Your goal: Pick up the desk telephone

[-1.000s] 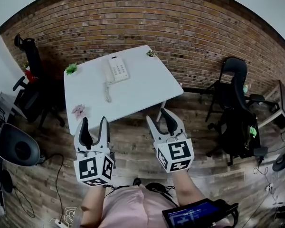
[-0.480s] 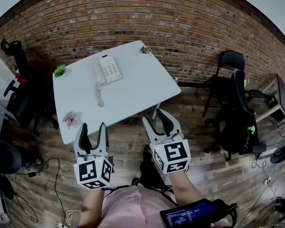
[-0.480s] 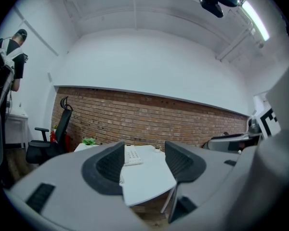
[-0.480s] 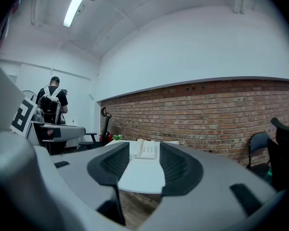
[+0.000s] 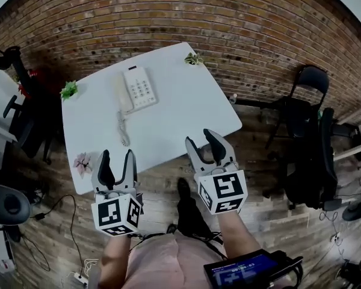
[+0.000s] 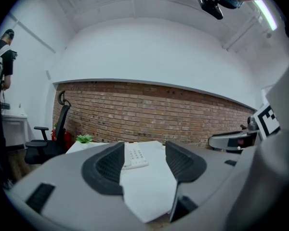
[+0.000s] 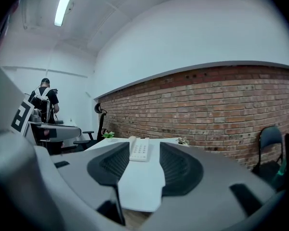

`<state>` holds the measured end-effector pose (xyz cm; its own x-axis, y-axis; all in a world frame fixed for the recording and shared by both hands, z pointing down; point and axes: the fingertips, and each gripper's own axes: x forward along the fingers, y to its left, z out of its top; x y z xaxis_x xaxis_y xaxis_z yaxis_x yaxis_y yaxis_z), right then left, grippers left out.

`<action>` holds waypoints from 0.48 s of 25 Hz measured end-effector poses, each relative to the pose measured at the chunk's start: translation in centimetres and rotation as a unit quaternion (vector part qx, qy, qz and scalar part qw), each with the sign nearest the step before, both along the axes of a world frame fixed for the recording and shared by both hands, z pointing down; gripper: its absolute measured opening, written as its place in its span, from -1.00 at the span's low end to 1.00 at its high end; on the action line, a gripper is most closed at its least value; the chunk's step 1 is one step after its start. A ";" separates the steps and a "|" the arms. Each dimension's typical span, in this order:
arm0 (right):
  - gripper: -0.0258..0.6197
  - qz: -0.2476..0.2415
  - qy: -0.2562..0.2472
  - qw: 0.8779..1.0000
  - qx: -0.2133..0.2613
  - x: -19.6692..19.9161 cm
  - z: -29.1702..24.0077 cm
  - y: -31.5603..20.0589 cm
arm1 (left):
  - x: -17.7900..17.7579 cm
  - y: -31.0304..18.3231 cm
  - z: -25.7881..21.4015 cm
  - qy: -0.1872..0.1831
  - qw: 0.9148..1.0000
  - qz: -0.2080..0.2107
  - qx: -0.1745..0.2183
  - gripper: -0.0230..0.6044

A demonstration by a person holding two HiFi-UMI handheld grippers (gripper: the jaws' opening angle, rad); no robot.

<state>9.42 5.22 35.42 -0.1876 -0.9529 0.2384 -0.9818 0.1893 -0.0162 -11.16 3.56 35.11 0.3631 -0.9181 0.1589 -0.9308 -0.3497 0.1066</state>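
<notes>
Nearest, a dark tablet (image 5: 246, 270) hung at the person's waist, with plank floor (image 5: 168, 182) below. Both forearms reached forward, one tool each.

Left tool (image 5: 118, 155): jaws apart, nothing between them. Its tips were at the near edge of the white worktop (image 5: 186, 110) as the head view showed it.

Right tool (image 5: 200, 138): jaws also apart and empty. Its tips lay over the worktop's near edge in the head view.

A pink flower (image 5: 82, 162) sat on the worktop's near left corner.

The desk telephone (image 5: 138, 89) lay flat on the worktop's far left part, keypad up, with the handset along its left side. Its coiled cord (image 5: 121, 128) trailed toward the near edge. It was well apart from both tools and touched by neither. Each tool's own view framed it in the gap between the jaws.

Farther on, a small green plant (image 5: 68, 90) stood at the left corner and another sprig (image 5: 194, 58) at the far corner.

Beyond were a brick wall (image 5: 240, 29), black chairs (image 5: 310, 95) on the right and a dark chair (image 5: 12, 62) on the left.
</notes>
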 end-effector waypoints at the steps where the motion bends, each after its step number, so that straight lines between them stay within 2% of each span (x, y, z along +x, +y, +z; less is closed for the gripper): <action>1: -0.30 -0.005 -0.003 1.000 -0.005 0.4 0.4 -1.3 | 0.3 -1.1 0.2 -0.003 1.000 -0.004 -0.004 -0.06; 6: -0.30 -0.033 -0.014 0.999 -0.025 1.7 1.8 -7.4 | 1.4 -6.2 0.9 -0.014 0.999 -0.034 -0.019 -0.05; 12: -0.30 -0.071 -0.023 0.997 -0.025 2.4 1.7 -14.0 | 2.1 -11.2 0.4 -0.023 0.997 -0.074 -0.022 -0.05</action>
<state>11.86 -8.78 37.09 -0.3322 -0.9030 0.2725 -0.9429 0.3250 -0.0724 -9.05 -7.61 35.55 0.2152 -0.9531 0.2128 -0.9762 -0.2037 0.0748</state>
